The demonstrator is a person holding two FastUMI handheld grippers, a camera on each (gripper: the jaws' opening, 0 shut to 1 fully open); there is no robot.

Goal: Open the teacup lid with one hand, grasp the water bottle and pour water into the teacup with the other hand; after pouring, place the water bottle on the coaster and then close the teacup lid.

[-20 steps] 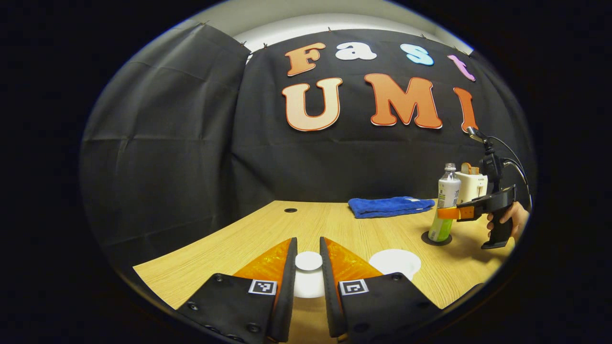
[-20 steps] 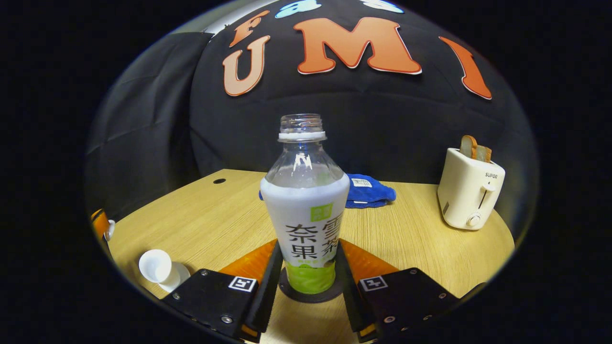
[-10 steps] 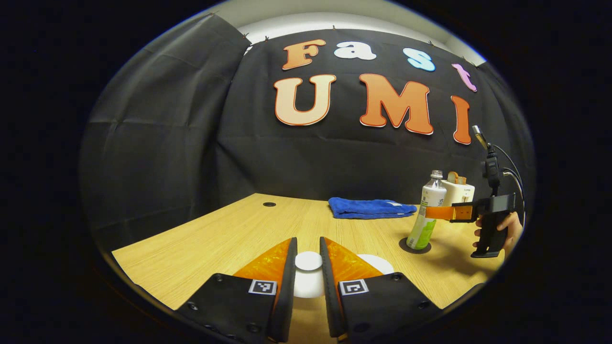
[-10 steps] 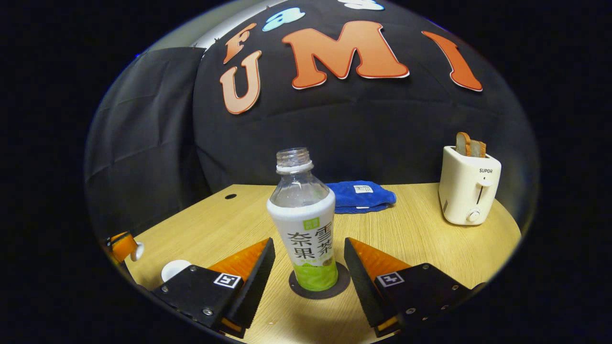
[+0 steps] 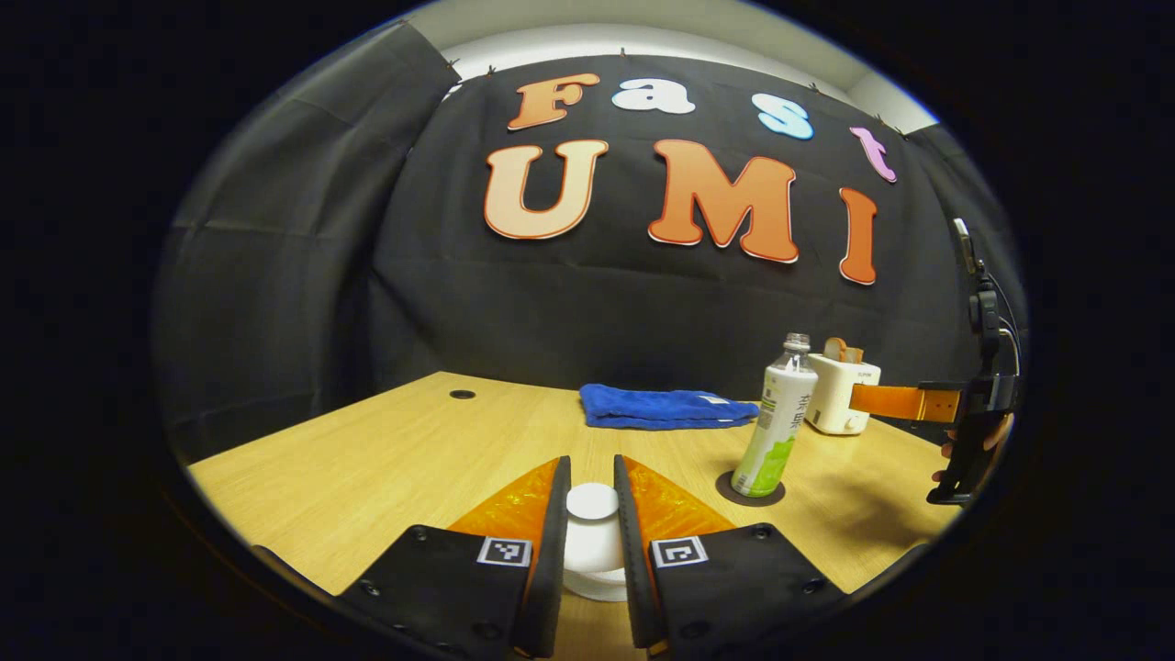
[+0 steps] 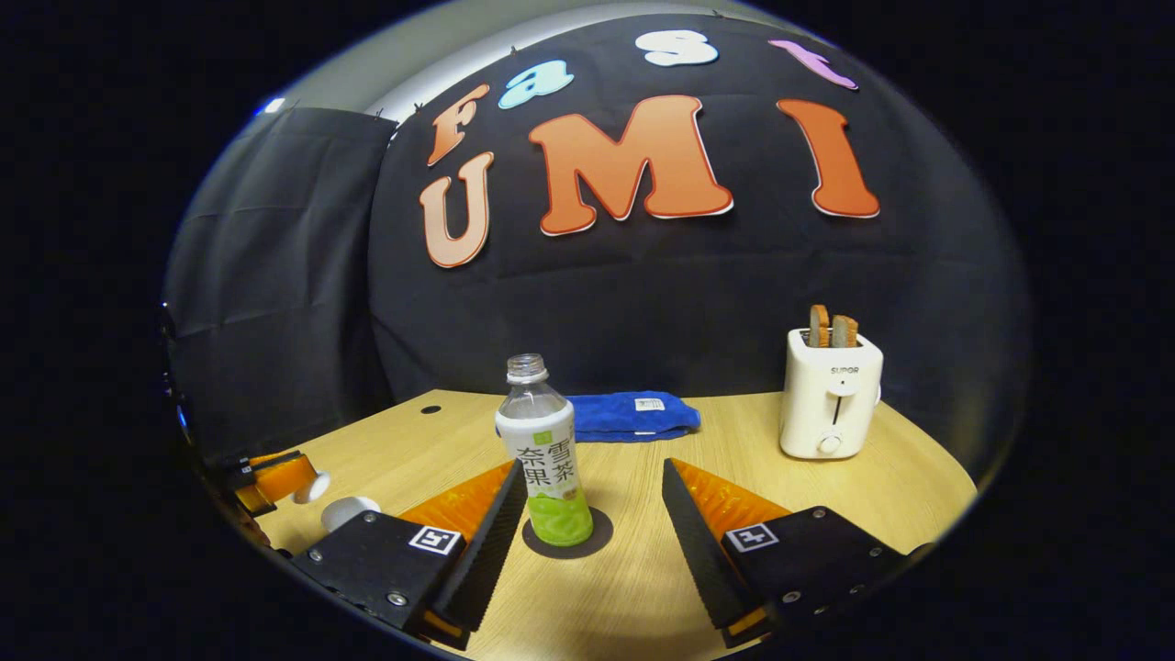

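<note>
My left gripper (image 5: 591, 470) is shut on the knob of the white teacup lid (image 5: 593, 503); more white shows just under it between the fingers. In the right gripper view that lid (image 6: 312, 487) hangs close to the left of the white teacup (image 6: 349, 511). The uncapped water bottle (image 6: 543, 450) stands upright on the dark round coaster (image 6: 569, 540). My right gripper (image 6: 594, 468) is open, drawn back from the bottle, touching nothing. In the left gripper view the bottle (image 5: 776, 422) and its coaster (image 5: 750, 490) are at right, with the right gripper (image 5: 886, 401) beyond them.
A folded blue towel (image 5: 665, 407) lies at the back of the wooden table (image 5: 395, 450). A white toaster (image 6: 831, 404) with bread in it stands at the back right. A hand (image 5: 996, 431) holds the right gripper's handle.
My right gripper has opened off the bottle and backed away, leaving it on the coaster. My left gripper has carried the lid over towards the teacup.
</note>
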